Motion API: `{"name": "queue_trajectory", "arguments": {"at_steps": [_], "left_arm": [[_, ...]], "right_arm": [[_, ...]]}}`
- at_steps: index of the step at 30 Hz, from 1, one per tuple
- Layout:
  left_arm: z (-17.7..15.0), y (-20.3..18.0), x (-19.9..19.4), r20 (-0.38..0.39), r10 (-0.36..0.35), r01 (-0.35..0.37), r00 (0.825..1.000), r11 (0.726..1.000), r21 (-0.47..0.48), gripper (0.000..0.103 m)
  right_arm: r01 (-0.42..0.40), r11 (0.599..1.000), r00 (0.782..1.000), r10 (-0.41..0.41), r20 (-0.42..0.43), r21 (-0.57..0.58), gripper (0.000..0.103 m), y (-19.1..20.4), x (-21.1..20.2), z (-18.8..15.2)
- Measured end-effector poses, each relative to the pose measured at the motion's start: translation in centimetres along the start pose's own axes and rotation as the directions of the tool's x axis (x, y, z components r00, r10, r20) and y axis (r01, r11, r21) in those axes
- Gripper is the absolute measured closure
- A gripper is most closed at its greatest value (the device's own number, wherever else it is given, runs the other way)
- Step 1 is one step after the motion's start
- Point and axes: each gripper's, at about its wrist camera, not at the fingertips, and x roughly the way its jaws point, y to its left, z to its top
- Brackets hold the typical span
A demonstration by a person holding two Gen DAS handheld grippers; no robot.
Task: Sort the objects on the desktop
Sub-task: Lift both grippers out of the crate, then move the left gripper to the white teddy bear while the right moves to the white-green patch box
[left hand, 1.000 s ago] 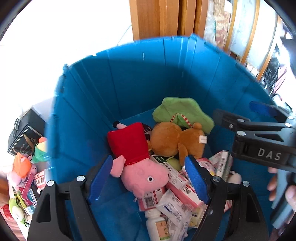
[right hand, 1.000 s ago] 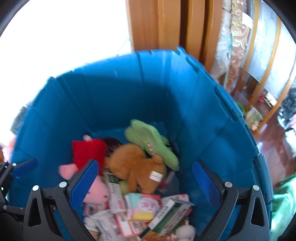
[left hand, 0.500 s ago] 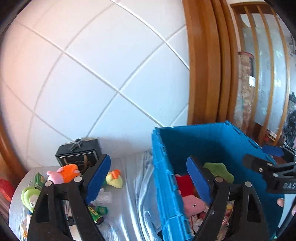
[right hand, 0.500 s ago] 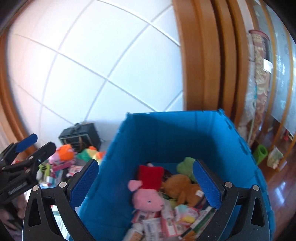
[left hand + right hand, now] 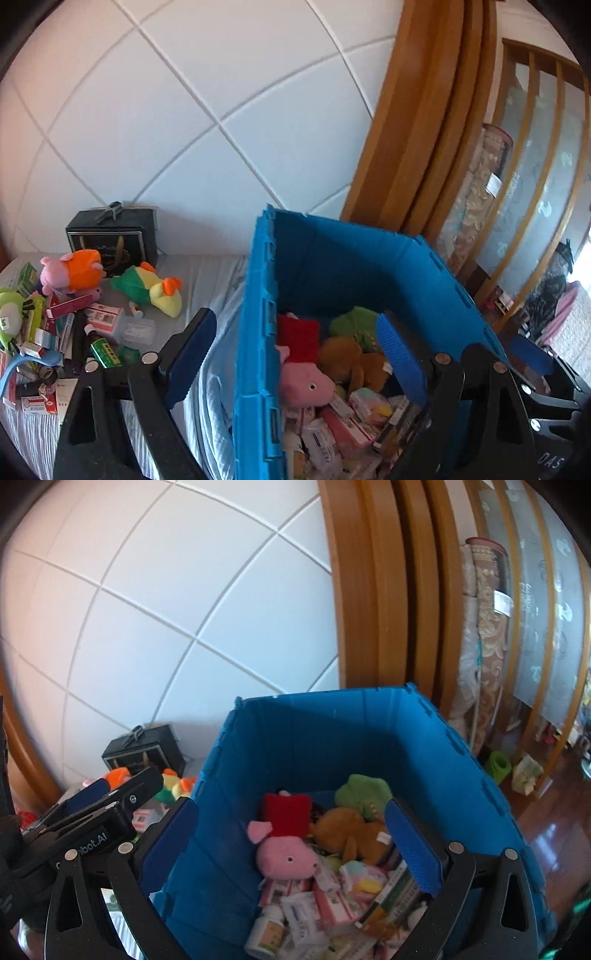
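Sitting in the blue crate [image 5: 354,258], the pink pig plush [image 5: 286,856] in its red dress is lying beside a brown plush [image 5: 351,834] and a green plush [image 5: 364,790], all on top of a heap of medicine boxes [image 5: 314,904] and a white bottle [image 5: 267,932]. A second ago both cameras were looking straight down into the crate; now they are tilting up and pulling back, so the crate is filling only the lower middle of each view and the tiled wall [image 5: 184,110] is showing above it. To the left of the crate, on a striped grey cloth [image 5: 210,387], more sorting things are waiting: an orange-and-pink plush [image 5: 72,271], a green-and-yellow plush [image 5: 151,290], a scatter of small cartons [image 5: 55,332] and a black box [image 5: 110,236] at the far wall. To the right, a wooden door frame [image 5: 369,590] and a rolled carpet [image 5: 484,627] are standing over a reddish floor. The left gripper [image 5: 295,365] is hovering with its jaws wide apart, straddling the crate's left wall and holding nothing. The right gripper [image 5: 291,853] is hanging over the crate, jaws likewise spread and empty.
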Motion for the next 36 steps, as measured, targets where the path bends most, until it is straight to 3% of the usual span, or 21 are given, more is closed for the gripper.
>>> {"name": "queue_trajectory", "arguments": {"at_steps": [3,9,14,19,21,25,27,32,36], "left_arm": [[-0.8,-1.4,-1.2,-0.049,-0.056,0.059,0.997,0.996,0.069,0.014],[-3.3,1.3,-7.0,0.069,-0.078,0.070,0.995,0.991,0.114,0.014],[-6.3,8.0,-9.1,0.129,0.000,-0.008,0.992,0.998,0.068,0.014],[-9.6,17.8,-10.0,0.122,0.151,-0.146,0.981,0.988,-0.052,0.014],[-11.2,22.2,-10.5,0.098,0.222,-0.211,0.970,0.971,-0.114,0.014],[-14.8,30.3,-11.8,0.058,0.365,-0.344,0.929,0.911,-0.227,0.014],[-16.6,33.9,-11.9,-0.017,0.384,-0.377,0.923,0.897,-0.232,0.014],[-22.3,42.2,-13.4,-0.140,0.447,-0.469,0.883,0.845,-0.256,0.014],[-25.9,49.6,-15.5,-0.209,0.495,-0.537,0.844,0.784,-0.312,0.014]], "right_arm": [[0.023,1.000,1.000,-0.023,-0.001,-0.003,0.000,-1.6,-1.4,-0.9],[-0.001,1.000,1.000,0.001,0.019,-0.016,0.000,-0.8,-3.5,-2.8],[-0.093,0.991,0.995,0.097,0.036,-0.099,0.000,4.9,-3.4,-4.4],[-0.200,0.966,0.978,0.206,0.023,-0.163,0.000,12.0,-1.6,-5.7],[-0.242,0.952,0.969,0.248,0.013,-0.186,0.000,15.0,-0.8,-6.1],[-0.327,0.923,0.944,0.330,-0.020,-0.203,0.000,20.4,0.9,-7.4],[-0.357,0.912,0.934,0.354,-0.053,-0.202,0.000,23.0,2.4,-8.6],[-0.387,0.905,0.913,0.351,-0.207,-0.178,0.000,29.0,8.3,-12.8],[-0.367,0.920,0.889,0.305,-0.341,-0.136,0.000,32.7,13.4,-16.8]]}}
